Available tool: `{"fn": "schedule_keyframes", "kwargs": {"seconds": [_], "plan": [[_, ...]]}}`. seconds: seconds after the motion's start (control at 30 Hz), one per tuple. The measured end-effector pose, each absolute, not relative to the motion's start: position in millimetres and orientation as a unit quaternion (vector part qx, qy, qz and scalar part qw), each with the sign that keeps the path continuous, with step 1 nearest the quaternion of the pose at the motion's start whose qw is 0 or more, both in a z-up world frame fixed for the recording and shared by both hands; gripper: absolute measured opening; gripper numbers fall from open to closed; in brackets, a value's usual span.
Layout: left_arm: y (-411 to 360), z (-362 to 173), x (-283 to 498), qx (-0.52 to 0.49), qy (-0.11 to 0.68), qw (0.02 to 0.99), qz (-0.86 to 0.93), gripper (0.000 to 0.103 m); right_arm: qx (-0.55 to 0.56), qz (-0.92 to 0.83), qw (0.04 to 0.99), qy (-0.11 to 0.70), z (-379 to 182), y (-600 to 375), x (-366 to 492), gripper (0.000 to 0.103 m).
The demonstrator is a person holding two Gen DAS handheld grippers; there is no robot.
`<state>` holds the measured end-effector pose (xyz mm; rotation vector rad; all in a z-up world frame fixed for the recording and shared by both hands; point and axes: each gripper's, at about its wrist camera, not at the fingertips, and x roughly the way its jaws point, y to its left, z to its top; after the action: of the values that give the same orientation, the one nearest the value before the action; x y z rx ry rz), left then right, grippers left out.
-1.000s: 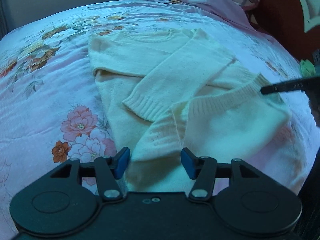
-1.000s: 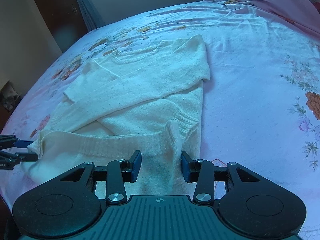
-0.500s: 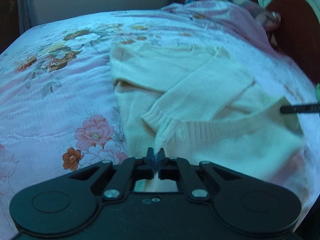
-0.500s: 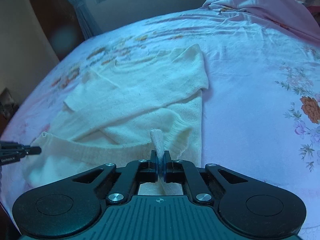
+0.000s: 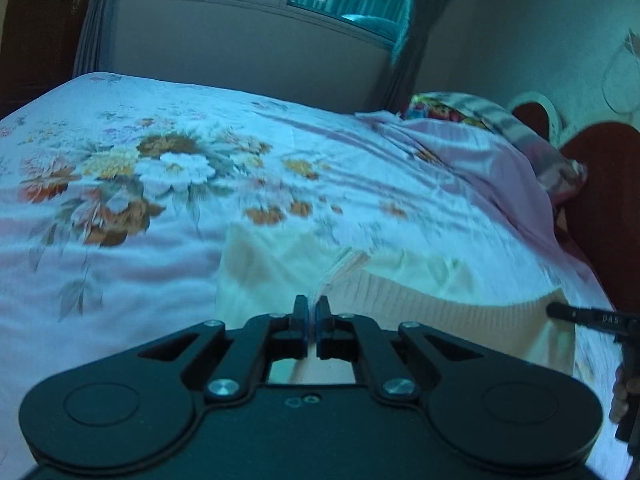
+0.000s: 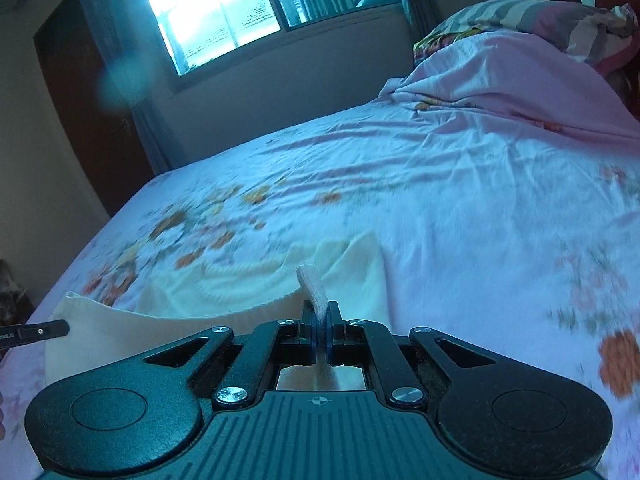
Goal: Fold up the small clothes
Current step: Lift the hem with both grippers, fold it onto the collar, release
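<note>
A cream knitted sweater [image 5: 440, 304] lies on the floral bed, its ribbed hem lifted and stretched between my two grippers. My left gripper [image 5: 311, 320] is shut on the hem's left corner. My right gripper [image 6: 319, 332] is shut on the hem's other corner, and a ribbed tab of fabric [image 6: 312, 284] sticks up between its fingers. The sweater's upper part [image 6: 256, 280] lies flat beyond the raised hem. The right gripper's tip [image 5: 580, 315] shows at the right of the left wrist view. The left gripper's tip [image 6: 40, 330] shows at the left of the right wrist view.
The pink floral bedsheet [image 5: 160, 184] covers the bed. A bunched pink quilt and pillows [image 6: 520, 60] lie at the head, by a dark red headboard [image 5: 600, 184]. A window [image 6: 224, 12] and curtains are on the far wall.
Both grippers closed on the sweater's hem corners, then lifted the hem and carried it forward over the sweater. The cameras now tilt up toward the window.
</note>
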<state>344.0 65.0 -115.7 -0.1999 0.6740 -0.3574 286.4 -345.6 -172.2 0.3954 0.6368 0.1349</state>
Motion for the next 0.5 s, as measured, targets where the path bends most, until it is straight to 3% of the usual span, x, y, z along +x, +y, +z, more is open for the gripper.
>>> {"fn": "schedule_keyframes", "kwargs": {"seconds": [0.23, 0.5], "plan": [[41, -143, 434, -0.117, 0.333, 0.925, -0.143, 0.002, 0.178, 0.038, 0.933, 0.312, -204, -350, 383, 0.003], [48, -178, 469, -0.176, 0.337, 0.919, -0.102, 0.002, 0.127, 0.004, 0.942, 0.31, -238, -345, 440, 0.003]]}}
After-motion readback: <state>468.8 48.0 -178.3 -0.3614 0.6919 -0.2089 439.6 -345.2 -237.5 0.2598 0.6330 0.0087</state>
